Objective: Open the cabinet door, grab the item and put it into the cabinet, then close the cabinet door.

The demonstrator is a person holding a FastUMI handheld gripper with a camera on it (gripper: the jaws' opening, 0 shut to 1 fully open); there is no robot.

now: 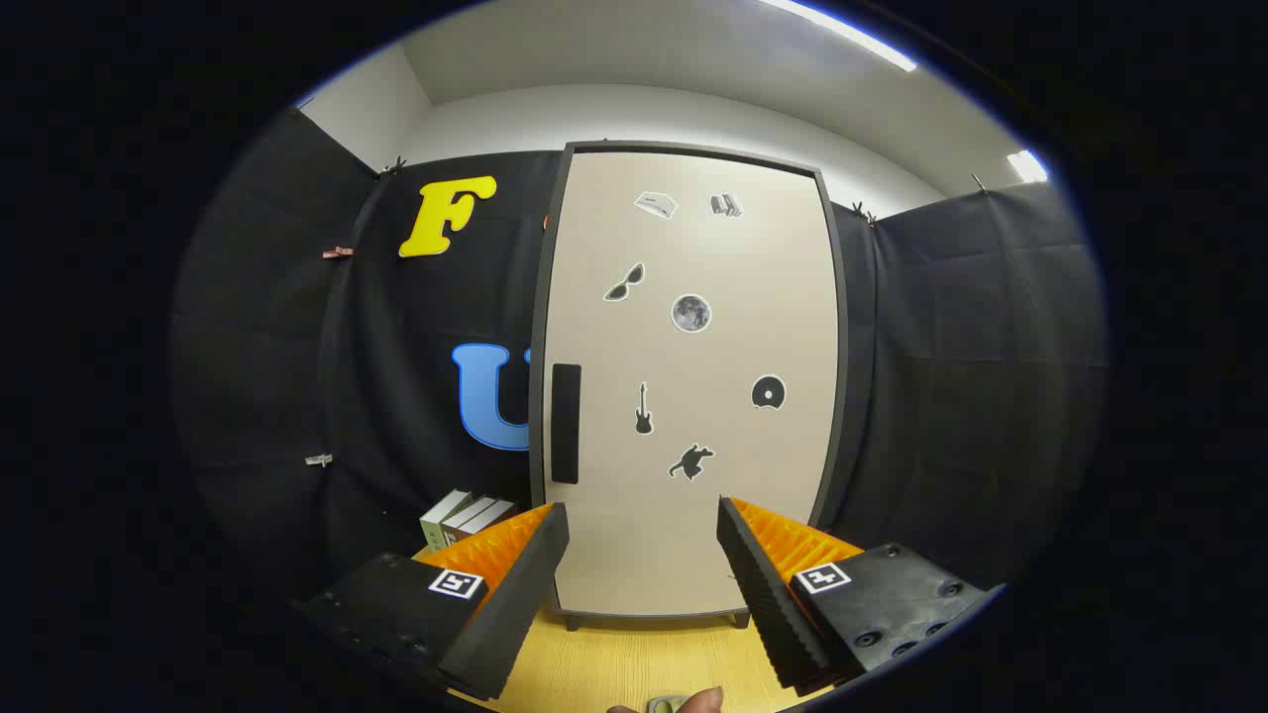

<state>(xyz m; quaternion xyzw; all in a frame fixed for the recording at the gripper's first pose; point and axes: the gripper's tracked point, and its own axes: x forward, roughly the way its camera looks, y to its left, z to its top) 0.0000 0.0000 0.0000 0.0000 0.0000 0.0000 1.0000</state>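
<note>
Books (466,517) — a small stack, upright, on the wooden table (634,668) left of the cabinet, just beyond the left finger; presumably the item to stow.

Handle (566,423) — dark vertical bar on the door's left edge, so the hinge is likely on the right.

Cabinet door (693,396) — pale panel in a dark frame, shut, dotted with small stickers; it stands on short feet, just ahead of the fingers.

Gripper (644,569) — jaws spread wide, nothing between them, aimed at the lower door.

Step in hand, as judged: opening. Best done by raising the gripper and shifting left to straddle the handle, closing firmly, then pulling along an arc, not straight back — the books stay clear of the swing.
</note>
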